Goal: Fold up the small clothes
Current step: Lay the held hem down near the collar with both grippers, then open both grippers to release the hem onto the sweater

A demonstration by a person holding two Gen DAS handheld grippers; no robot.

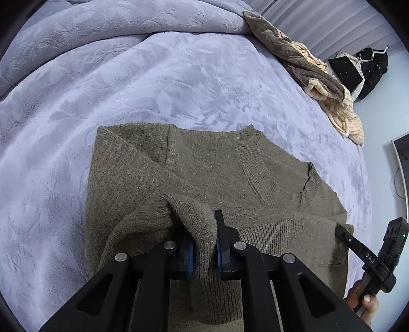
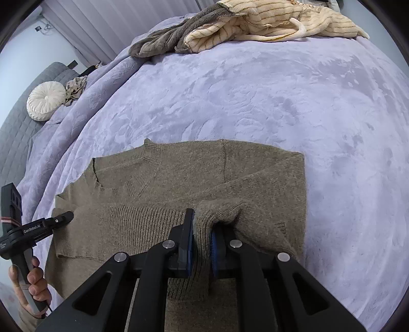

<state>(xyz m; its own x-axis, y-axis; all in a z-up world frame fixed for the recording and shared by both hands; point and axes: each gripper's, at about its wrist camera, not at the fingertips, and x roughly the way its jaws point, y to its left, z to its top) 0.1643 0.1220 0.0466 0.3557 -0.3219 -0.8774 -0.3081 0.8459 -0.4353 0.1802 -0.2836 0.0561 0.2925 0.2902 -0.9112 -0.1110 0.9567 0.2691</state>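
Two pieces of writing can be read: "DAS" on the black finger of the right gripper [image 1: 343, 235] at 4 o'clock in the left wrist view, and "GenRobot.AI" on the body of the left gripper [image 2: 65, 217] at 8 o'clock in the right wrist view.

One olive-brown knitted sweater [image 1: 204, 163] lies flat on the lavender blanket [image 1: 166, 84], collar toward 1 o'clock in the left view, its hem lifted and doubled over toward the chest. One striped cream-and-grey fleece garment [image 2: 255, 23] lies bunched at 12 o'clock in the right view, and one round white cushion [image 2: 46, 101] sits at 9 o'clock.

Both grippers tilt steeply down over the near edge of the sweater. Each one's jaws stand only slightly apart, with a fold of the ribbed hem bunched between the blue pads [image 1: 190, 258], which press on the knit. A hand [image 2: 33, 283] wraps the left gripper's handle; fingertips of the other hand [image 1: 365, 301] show on the right one's.
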